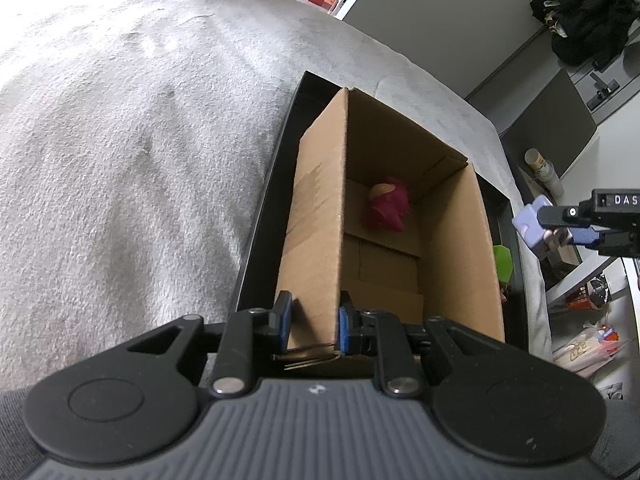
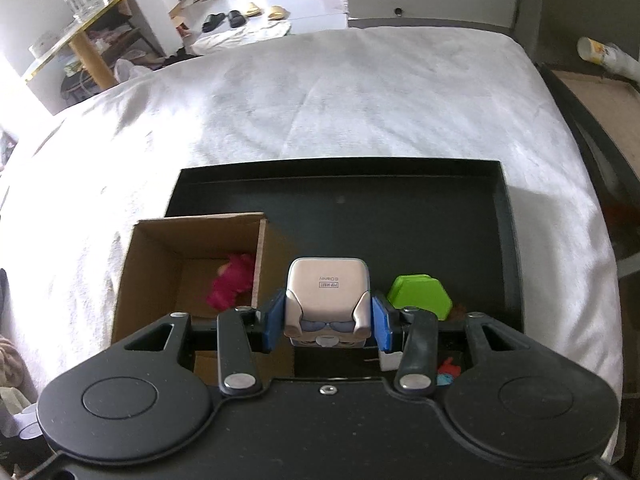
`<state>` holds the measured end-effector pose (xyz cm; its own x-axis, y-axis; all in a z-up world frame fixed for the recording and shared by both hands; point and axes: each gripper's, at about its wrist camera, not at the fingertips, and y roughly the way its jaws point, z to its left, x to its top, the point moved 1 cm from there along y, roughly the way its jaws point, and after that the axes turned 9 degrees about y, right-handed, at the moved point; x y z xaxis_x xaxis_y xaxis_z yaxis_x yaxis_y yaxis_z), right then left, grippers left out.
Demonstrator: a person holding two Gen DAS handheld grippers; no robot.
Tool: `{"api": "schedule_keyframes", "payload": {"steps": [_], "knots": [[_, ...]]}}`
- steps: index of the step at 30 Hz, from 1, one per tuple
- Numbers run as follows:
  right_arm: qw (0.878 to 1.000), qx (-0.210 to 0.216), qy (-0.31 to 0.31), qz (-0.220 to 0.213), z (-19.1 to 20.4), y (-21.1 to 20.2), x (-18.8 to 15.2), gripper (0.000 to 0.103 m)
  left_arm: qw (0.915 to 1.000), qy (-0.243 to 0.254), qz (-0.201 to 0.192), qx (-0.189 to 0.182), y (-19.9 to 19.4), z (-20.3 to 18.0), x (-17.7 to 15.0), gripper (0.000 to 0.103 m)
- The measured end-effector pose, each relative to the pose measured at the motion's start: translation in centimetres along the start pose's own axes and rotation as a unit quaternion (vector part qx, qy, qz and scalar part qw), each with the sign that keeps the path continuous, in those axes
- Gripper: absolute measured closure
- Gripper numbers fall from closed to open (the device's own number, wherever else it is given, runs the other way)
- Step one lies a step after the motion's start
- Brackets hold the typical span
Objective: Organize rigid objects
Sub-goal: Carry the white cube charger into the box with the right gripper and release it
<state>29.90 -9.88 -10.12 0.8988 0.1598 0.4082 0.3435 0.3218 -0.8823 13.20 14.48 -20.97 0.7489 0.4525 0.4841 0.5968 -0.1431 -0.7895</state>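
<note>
An open cardboard box point(image 1: 448, 248) point(image 2: 160, 248) stands in a black tray point(image 1: 264, 216) point(image 2: 360, 208) on the white-covered bed. A dark red toy point(image 1: 388, 210) point(image 2: 234, 282) lies on the box's floor. My left gripper point(image 1: 312, 326) is shut on the box's near left wall. My right gripper point(image 2: 326, 324) point(image 1: 560, 224) is shut on a pale lilac toy figure point(image 2: 327, 296) point(image 1: 534, 226), held above the tray just right of the box. A green hexagonal piece point(image 2: 418, 296) point(image 1: 502, 262) rests in the tray beside it.
Small red and blue pieces point(image 2: 446, 372) lie at the tray's near edge under my right gripper. The white bedcover point(image 2: 320, 100) spreads beyond the tray. A shelf with a paper cup point(image 1: 540, 164) stands off the bed's right side.
</note>
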Motion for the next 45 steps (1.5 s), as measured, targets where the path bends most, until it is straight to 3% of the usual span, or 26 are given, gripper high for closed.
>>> {"api": "schedule_keyframes", "payload": {"steps": [17, 32, 45], "knots": [[0.997, 0.049, -0.056, 0.010, 7.3, 1.5, 1.2, 0.059, 0.9999, 0.003, 0.001, -0.013, 0.2, 0.2, 0.0, 0.082], [0.995, 0.070, -0.048, 0.055, 11.0, 5.9, 0.0, 0.059, 0.9998, 0.000, 0.002, -0.021, 0.3, 0.5, 0.0, 0.082], [0.994, 0.096, -0.015, 0.046, 11.9, 7.8, 0.4, 0.058, 0.9997, -0.005, 0.002, -0.023, 0.3, 0.6, 0.0, 0.082]]}}
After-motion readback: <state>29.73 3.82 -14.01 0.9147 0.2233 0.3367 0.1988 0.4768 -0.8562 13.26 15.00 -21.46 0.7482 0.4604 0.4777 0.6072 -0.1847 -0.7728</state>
